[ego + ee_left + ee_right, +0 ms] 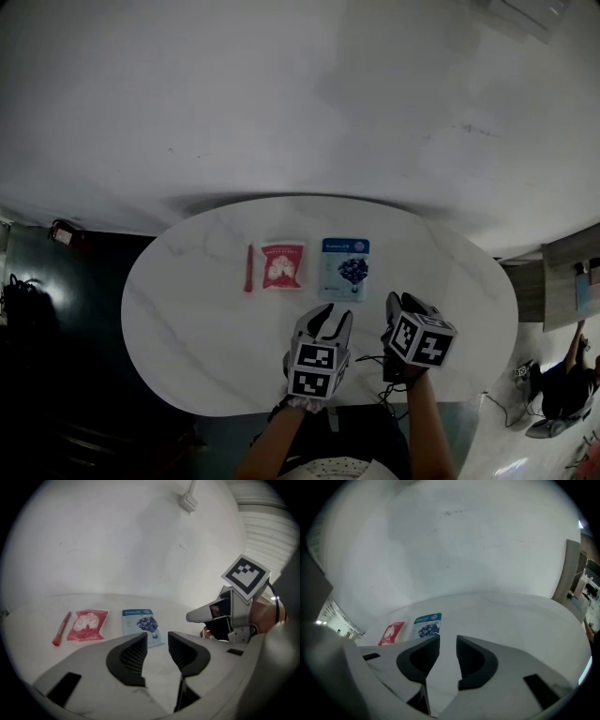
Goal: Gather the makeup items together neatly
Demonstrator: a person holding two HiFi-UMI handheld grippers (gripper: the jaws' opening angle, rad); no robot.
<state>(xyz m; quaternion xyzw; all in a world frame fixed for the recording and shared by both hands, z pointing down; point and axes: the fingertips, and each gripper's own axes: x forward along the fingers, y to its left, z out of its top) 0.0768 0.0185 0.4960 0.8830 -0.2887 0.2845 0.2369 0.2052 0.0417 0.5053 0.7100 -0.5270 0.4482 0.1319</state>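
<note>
Head view: you've got the whole white oval desk (187,319) here, with three makeup items in a row on its far half and both grippers near the front edge.
Row, left to right: thin red stick (249,268), red sachet (283,265) just beside it, blue sachet (345,269) with a blueberry picture a little apart — all lying flat.
Left gripper (336,314): jaws apart, only bare desk between them.
Right gripper (401,302): jaws parted too, nothing in them.
Left gripper view: shows all three items, and your right gripper's marker cube (245,573) at the right.
Right gripper view: catches just the two sachets, low at its left.
</note>
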